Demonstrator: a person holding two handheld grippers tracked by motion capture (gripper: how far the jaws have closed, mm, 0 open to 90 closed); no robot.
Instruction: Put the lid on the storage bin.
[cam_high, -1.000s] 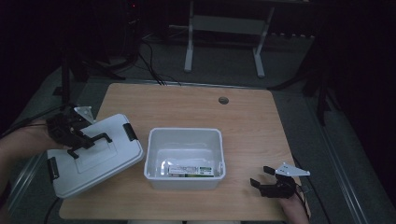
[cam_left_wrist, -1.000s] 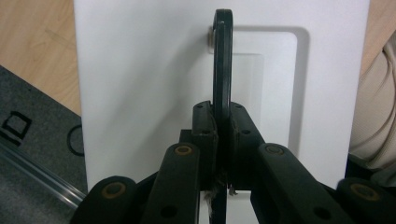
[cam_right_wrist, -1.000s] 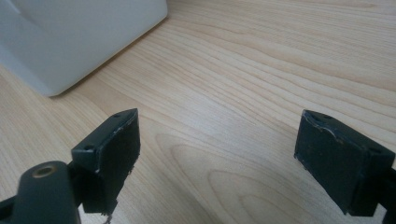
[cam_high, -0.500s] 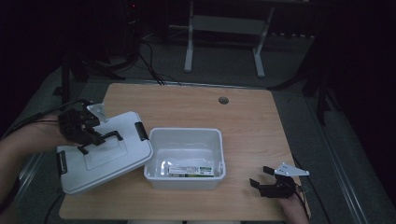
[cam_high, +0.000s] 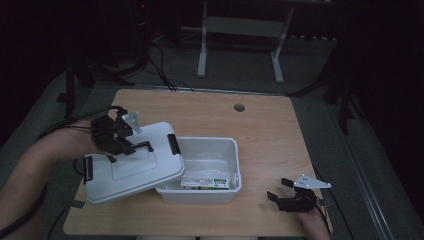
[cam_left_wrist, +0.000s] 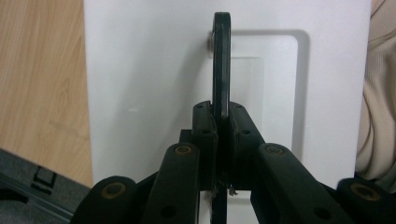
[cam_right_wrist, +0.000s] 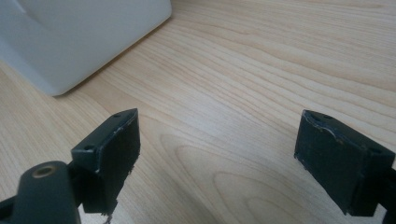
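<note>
A white box lid (cam_high: 131, 167) with black side clips hangs tilted, its right edge over the left rim of the open white bin (cam_high: 235, 165). My left gripper (cam_high: 134, 148) is shut on the lid's black handle (cam_left_wrist: 221, 60), which runs up between the two jaws in the left gripper view. Flat packets with green and white labels (cam_high: 205, 182) lie at the bin's front. My right gripper (cam_high: 278, 189) rests low at the table's front right, open, with only bare wood between its fingers (cam_right_wrist: 112, 154). The bin's corner (cam_right_wrist: 93, 42) shows ahead of it on the left.
The wooden table (cam_high: 270, 130) has a round cable hole (cam_high: 239, 107) near its far edge. A forearm in a beige sleeve (cam_high: 45, 160) comes in from the left. Metal stand legs (cam_high: 202, 45) and cables lie on the dark floor behind the table.
My left gripper has carried the lid to the right and a little up, from beside the bin to overlapping its left rim. The right gripper has stayed put.
</note>
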